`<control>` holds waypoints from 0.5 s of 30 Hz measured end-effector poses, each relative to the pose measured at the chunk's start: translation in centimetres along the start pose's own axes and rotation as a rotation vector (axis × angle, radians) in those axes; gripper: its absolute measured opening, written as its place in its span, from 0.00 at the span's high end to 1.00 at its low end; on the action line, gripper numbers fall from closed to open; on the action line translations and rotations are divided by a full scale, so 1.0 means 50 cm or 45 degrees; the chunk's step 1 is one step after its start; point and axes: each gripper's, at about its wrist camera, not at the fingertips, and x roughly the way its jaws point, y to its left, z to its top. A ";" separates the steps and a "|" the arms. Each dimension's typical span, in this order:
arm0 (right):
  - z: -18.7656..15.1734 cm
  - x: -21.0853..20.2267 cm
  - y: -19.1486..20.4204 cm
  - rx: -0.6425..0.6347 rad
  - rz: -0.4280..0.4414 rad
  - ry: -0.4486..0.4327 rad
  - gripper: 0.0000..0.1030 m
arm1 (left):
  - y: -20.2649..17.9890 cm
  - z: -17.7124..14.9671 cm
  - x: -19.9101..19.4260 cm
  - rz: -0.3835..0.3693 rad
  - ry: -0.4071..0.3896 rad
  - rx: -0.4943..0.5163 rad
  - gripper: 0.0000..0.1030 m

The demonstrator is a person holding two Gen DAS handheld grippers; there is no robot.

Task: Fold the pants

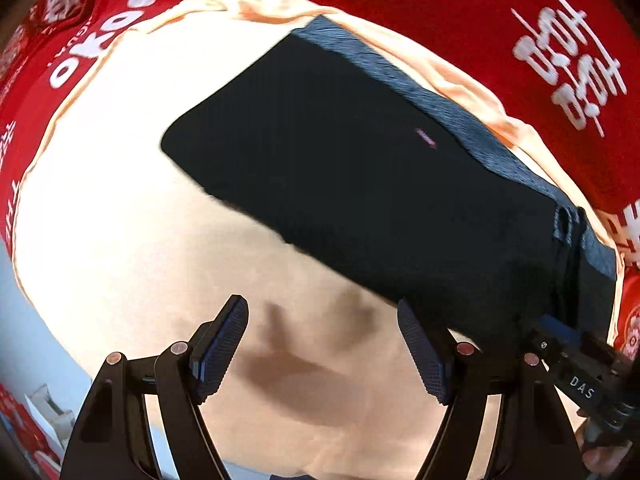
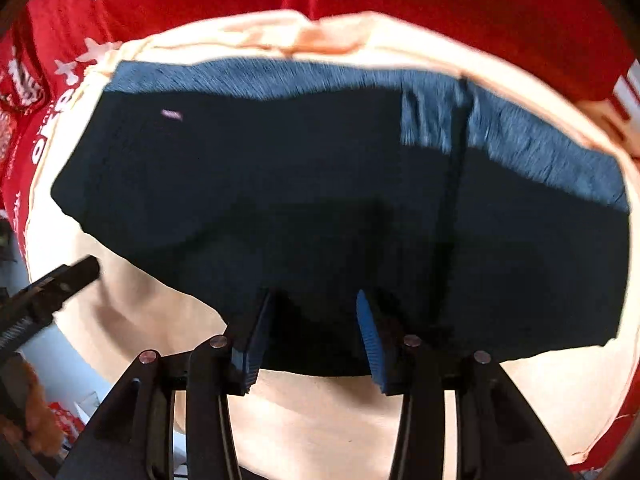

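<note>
Lying folded into a dark slab, the pants are spread on the peach cloth over a red printed cover. Left gripper is held wide apart over bare cloth at 6 o'clock, nothing gripped. Right gripper is parted over the near hem; it cannot be told whether fabric lies between the pads. Risk judged: hem snagged and the fold dragged open.

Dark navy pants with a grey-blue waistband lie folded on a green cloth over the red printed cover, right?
Not green: in the left wrist view the dark navy pants lie on a peach-coloured cloth, which rests over the red printed cover.
</note>
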 end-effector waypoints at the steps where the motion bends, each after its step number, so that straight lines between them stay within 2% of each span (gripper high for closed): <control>1: 0.001 0.001 -0.002 0.010 0.015 0.004 0.51 | 0.008 0.002 0.001 -0.001 0.000 -0.009 0.24; 3: 0.003 0.004 -0.002 0.011 0.036 0.014 0.42 | 0.022 0.008 0.004 -0.008 -0.005 -0.028 0.24; 8: 0.002 0.016 0.026 -0.045 0.000 0.016 0.31 | 0.040 0.026 0.013 -0.022 -0.006 -0.078 0.24; 15: 0.003 0.030 0.053 -0.073 -0.033 0.019 0.26 | 0.043 0.040 0.025 -0.035 -0.009 -0.096 0.24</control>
